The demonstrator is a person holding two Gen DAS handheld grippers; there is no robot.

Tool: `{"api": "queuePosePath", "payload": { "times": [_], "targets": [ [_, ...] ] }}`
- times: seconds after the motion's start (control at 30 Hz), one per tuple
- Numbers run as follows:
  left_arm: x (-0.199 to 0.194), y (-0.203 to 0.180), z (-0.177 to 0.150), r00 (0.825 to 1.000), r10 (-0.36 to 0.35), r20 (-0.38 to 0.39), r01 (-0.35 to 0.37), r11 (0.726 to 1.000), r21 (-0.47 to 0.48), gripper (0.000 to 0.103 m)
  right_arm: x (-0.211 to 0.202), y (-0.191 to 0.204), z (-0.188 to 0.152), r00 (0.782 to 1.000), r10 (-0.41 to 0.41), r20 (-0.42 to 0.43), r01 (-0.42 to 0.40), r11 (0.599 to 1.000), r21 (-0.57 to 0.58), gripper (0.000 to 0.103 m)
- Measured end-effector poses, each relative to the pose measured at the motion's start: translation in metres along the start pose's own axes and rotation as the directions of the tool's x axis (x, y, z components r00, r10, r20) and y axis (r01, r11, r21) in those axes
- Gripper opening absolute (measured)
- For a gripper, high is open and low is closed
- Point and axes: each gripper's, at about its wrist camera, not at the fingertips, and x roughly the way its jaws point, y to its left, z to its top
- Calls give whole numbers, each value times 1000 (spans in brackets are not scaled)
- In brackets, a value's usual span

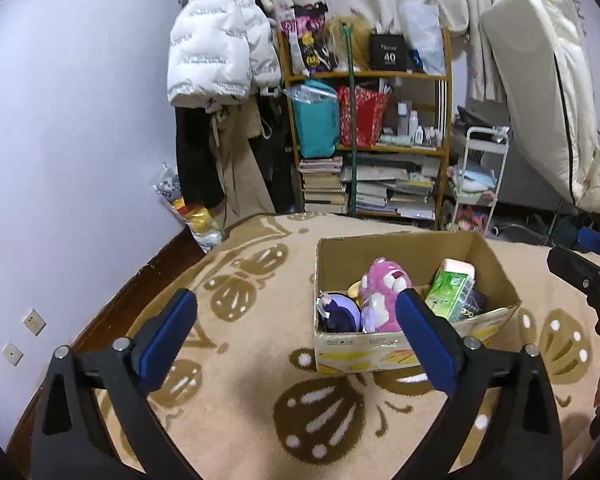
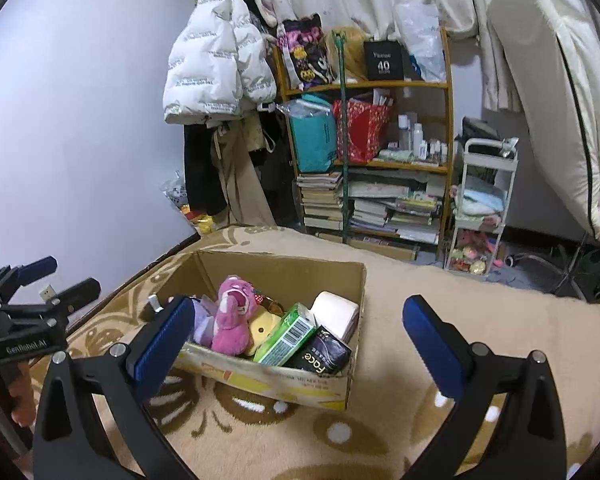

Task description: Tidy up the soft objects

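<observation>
1. My left claw [image 1: 296, 316] is released: its two blue pads stand wide apart and nothing is between them. It hangs above the beige blanket with brown flower pattern [image 1: 260, 400], in front of the box.
2. My right claw [image 2: 300, 326] is also released, with the pads far apart and empty. In its own view, its left finger [image 2: 162, 342] covers the near left corner of the box.
3. The open brown cardboard box [image 2: 280, 276] stands on the blanket between the two claws.
4. Inside the box, the pink plush bear [image 2: 234, 316] sits upright near the middle. A purple soft toy [image 1: 340, 312] lies at its left, and a yellow plush toy [image 2: 262, 330] is just beside it on the right.
5. On the right side of the box I see a green tissue pack [image 2: 288, 334], a black tissue pack [image 2: 324, 354] touching it, and a pale pink tissue pack [image 2: 336, 312] behind them.
6. Behind the bed stands a wooden shelf with books and bags [image 2: 380, 168], with a white puffer jacket [image 2: 212, 64] hanging at its left.
</observation>
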Motion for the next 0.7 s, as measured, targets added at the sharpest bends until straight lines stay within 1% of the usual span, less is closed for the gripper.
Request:
{"api": "queuePosePath", "payload": {
  "times": [0.07, 0.2, 0.27, 0.33, 0.4, 0.5, 0.6, 0.7],
  "targets": [
    [-15, 4, -2, 1000, 10, 12, -10, 1000, -9, 100, -13, 3, 1, 1000, -9, 18, 9, 1000, -20, 103],
    [-49, 9, -9, 997, 33, 71, -33, 999, -1, 101, -48, 12, 4, 997, -23, 71, 28, 998, -64, 103],
    [-64, 12, -12, 996, 40, 86, -39, 999, -13, 101, -60, 16, 4, 995, -30, 91, 37, 996, -76, 103],
    [-78, 14, -17, 995, 34, 97, -33, 999, -20, 102, -74, 21, 0, 990, -50, 134, 62, 994, -93, 103],
    [-87, 12, -21, 993, 48, 109, -47, 999, -8, 102, -84, 24, -6, 984, -58, 166, 77, 991, -106, 103],
    [-95, 10, -28, 990, 61, 129, -63, 998, 9, 102, -92, 25, -13, 985, -43, 168, 62, 992, -106, 103],
    [-95, 8, -37, 987, 84, 137, -85, 996, 3, 102, -99, 25, -21, 984, -33, 175, 53, 993, -107, 103],
    [-87, 9, -42, 990, 97, 105, -96, 995, -8, 102, -101, 25, -29, 983, -34, 182, 55, 992, -114, 103]
  ]
}}
